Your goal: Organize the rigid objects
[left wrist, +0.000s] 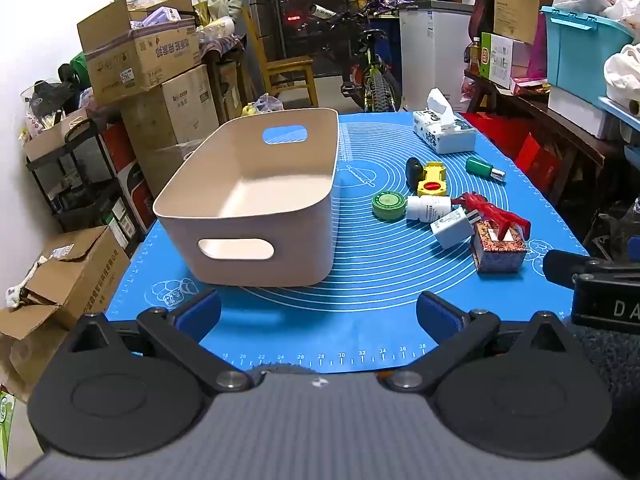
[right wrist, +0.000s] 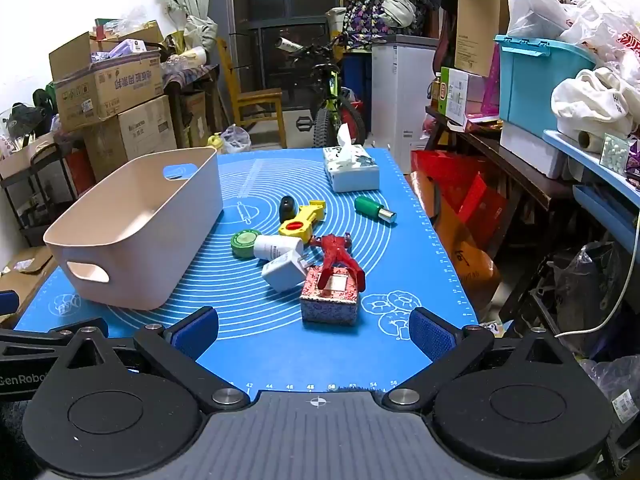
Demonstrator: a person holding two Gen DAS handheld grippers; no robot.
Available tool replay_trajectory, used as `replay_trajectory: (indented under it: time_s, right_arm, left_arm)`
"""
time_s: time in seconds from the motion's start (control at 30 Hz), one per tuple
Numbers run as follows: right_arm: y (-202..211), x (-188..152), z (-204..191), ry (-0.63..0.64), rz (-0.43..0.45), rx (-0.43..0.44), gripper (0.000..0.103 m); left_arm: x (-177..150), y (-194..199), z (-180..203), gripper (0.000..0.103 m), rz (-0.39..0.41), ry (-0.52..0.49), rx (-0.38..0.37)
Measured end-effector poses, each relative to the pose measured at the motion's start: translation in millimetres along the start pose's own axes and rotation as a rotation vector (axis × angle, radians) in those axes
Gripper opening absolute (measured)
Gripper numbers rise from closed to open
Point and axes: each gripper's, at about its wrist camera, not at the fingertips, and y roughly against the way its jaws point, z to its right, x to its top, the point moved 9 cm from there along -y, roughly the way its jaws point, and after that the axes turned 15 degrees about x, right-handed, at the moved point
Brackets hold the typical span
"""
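Bin (left wrist: 256, 200), pale pink with cut-out handles, stands empty on the left of the blue mat (left wrist: 360, 300). Left gripper (left wrist: 318, 312) hovers over the near mat edge with jaws spread wide, nothing between them. Right of the bin lies a loose cluster: green round tin (right wrist: 245, 243) touching a white bottle (right wrist: 278, 246), white charger (right wrist: 285, 271), black object (right wrist: 287, 208) beside a yellow tool (right wrist: 302, 222), red figure (right wrist: 335, 254) resting partly on a patterned box (right wrist: 330, 294). Green-handled piece (right wrist: 374, 209) lies apart on the right. Tissue box (right wrist: 351, 168) sits at the far end. Right gripper (right wrist: 314, 334) hovers near the patterned box, jaws wide, empty.
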Motion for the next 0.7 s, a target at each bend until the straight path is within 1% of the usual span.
replay_trajectory:
  time_s: [0.7]
  right_arm:
    - [-0.3,-0.7,0.6,0.0,0.0,-0.001,0.101]
  left_arm:
    - [1.8,1.8,2.4,0.103,0.013,-0.01,0.0]
